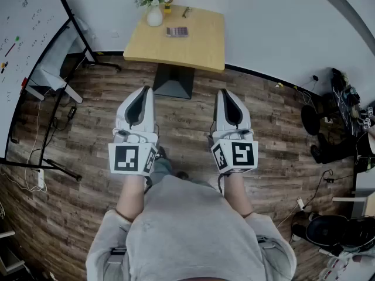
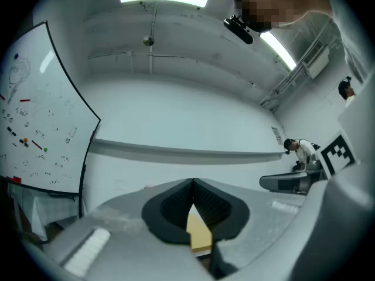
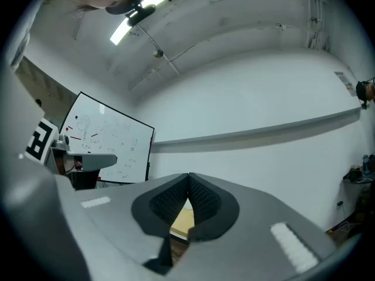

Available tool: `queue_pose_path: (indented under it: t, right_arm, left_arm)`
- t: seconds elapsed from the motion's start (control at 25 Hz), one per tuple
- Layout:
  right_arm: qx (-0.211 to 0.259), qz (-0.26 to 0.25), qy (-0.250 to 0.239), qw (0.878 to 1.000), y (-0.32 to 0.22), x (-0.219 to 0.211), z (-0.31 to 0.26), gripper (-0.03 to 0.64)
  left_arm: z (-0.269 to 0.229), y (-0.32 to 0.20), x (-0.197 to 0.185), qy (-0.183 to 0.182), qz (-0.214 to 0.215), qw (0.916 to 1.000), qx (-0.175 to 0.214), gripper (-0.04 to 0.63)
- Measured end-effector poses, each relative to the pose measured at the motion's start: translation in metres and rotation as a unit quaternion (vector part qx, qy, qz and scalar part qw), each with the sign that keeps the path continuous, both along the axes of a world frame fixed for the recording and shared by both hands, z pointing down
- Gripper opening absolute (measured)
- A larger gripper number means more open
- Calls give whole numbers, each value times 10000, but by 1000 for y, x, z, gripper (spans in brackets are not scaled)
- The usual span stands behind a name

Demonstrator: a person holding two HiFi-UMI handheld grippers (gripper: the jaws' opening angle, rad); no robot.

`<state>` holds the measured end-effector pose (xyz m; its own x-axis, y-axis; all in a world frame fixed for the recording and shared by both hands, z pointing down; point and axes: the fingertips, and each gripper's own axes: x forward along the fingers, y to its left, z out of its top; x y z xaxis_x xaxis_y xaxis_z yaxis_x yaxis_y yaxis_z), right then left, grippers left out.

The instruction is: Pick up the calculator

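A small dark calculator (image 1: pixel 177 31) lies flat on the yellow wooden table (image 1: pixel 199 45) at the far side of the room in the head view. Both grippers are held side by side well short of the table, over the wood floor. My left gripper (image 1: pixel 145 90) is shut with nothing in it, and my right gripper (image 1: pixel 224 92) is shut and empty too. In the left gripper view the left gripper (image 2: pixel 193 183) points at the white wall, with a sliver of table (image 2: pixel 200 234) showing below the jaws. The right gripper (image 3: pixel 188 176) looks likewise, with the table (image 3: pixel 183 220) beneath.
A white vase of flowers (image 1: pixel 154 7) and a small item (image 1: pixel 185 12) stand on the table behind the calculator. A whiteboard on a stand (image 1: pixel 26 45) is at the left. Bags and cables (image 1: pixel 337 116) clutter the floor at the right.
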<state>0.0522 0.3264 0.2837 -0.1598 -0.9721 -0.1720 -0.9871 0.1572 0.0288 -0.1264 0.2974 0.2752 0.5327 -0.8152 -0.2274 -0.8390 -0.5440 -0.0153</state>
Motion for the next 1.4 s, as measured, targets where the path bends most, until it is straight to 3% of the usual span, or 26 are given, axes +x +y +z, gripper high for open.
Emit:
queue_pose_path:
  t: [0.56, 1.4]
  right_arm:
    - [-17, 79, -31, 10000, -33, 3, 3, 2]
    - [27, 173, -155, 9997, -152, -2, 0, 2]
  left_arm:
    - [2, -33, 4, -18, 65, 10000, -26, 5]
    - [2, -153, 11, -47, 375, 9993, -78, 5]
